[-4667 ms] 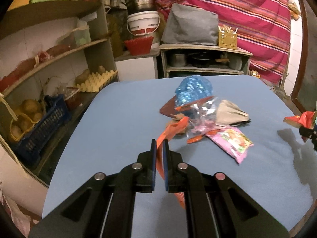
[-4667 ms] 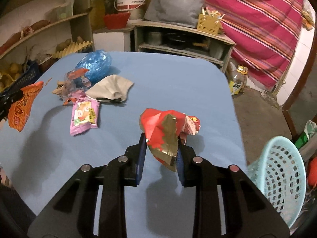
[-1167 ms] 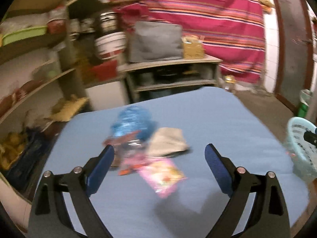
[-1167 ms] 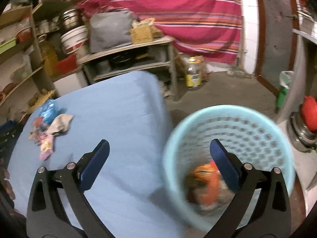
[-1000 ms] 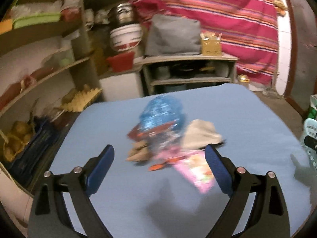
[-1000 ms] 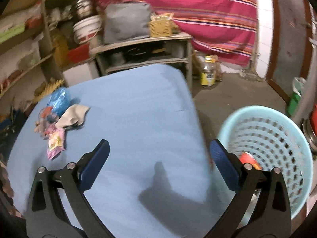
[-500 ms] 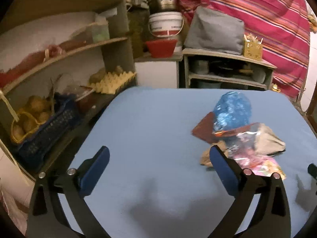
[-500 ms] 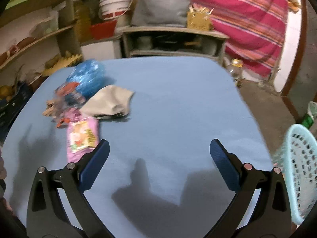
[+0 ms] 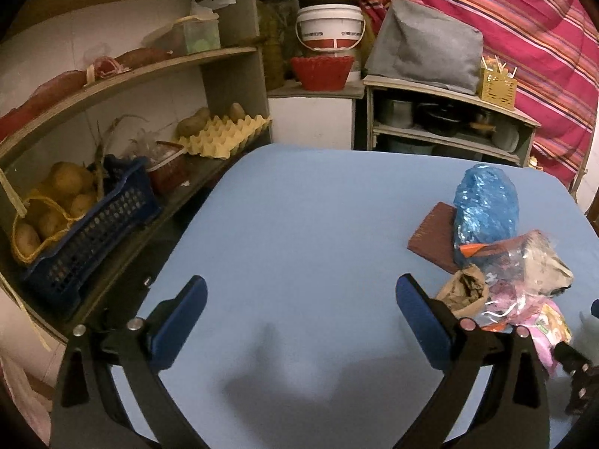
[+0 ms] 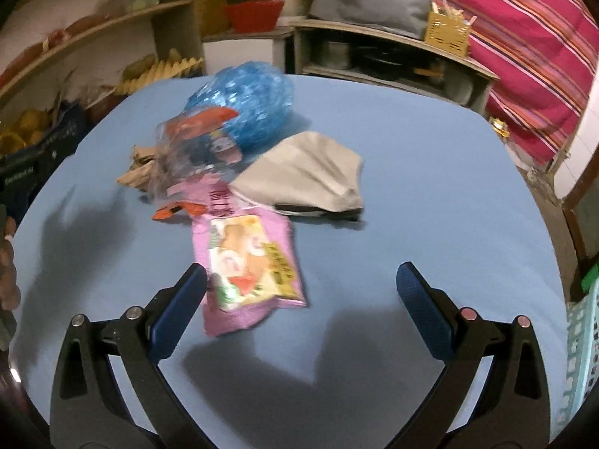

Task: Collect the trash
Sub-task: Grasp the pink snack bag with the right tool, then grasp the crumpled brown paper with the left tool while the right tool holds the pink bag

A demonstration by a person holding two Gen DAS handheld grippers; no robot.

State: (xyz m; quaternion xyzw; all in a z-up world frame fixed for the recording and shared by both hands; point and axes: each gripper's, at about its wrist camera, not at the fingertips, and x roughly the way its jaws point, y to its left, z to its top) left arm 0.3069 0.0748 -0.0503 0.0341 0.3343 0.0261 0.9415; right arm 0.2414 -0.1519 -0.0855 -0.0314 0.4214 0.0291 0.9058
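Note:
A pile of trash lies on the blue table (image 10: 430, 194): a blue plastic bag (image 10: 247, 101), a clear crumpled wrapper (image 10: 187, 146), a brown paper scrap (image 10: 136, 170), a grey cloth mask (image 10: 310, 174) and a pink snack packet (image 10: 247, 262). My right gripper (image 10: 299, 303) is open and empty, just above the table, with the pink packet by its left finger. My left gripper (image 9: 299, 314) is open and empty over bare table; the blue bag (image 9: 485, 202), a brown card (image 9: 434, 237) and the pile sit to its right.
A light blue basket (image 10: 580, 348) shows at the right edge of the right wrist view. Shelves with a blue crate of potatoes (image 9: 75, 232) and egg trays (image 9: 224, 133) run along the table's left side. A low cabinet (image 9: 441, 119) stands behind the table.
Both grippers dropped their wrappers into the basket and opened. Both have swung back to the table; the right gripper has moved closer to the pink packet.

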